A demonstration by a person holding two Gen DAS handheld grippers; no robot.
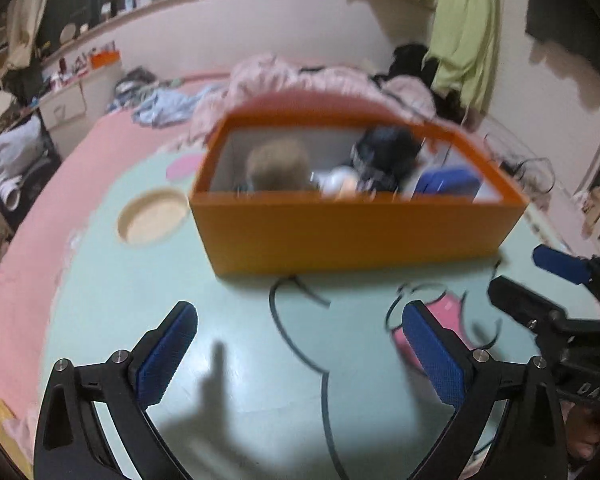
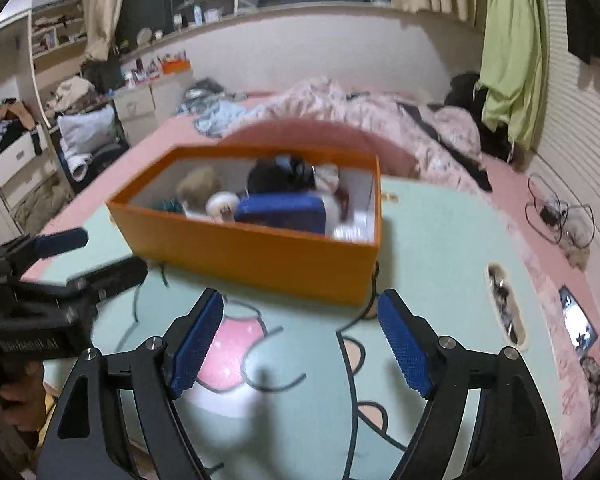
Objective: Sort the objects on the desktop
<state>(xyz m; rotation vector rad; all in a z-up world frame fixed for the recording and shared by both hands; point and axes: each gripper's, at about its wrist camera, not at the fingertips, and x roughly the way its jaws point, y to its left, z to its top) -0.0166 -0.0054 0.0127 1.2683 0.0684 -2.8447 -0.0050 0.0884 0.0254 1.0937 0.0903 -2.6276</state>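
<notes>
While both the left gripper (image 1: 300,354) and right gripper (image 2: 300,344) are hanging wide and empty, the orange box (image 1: 356,236) ahead is sitting filled, suggesting sorting is ending.

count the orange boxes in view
2. A big box sits on the green table ahead of both open grippers; a small one is on the far shelf. Others may be hidden in the clutter.

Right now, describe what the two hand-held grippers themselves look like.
Both match: the left hand-held gripper and right hand-held gripper have black angular frames with triangular cut-outs, silver pivot bolts and blue textured finger pads. White lettering marks each body, too blurred to read. No cables show.
</notes>
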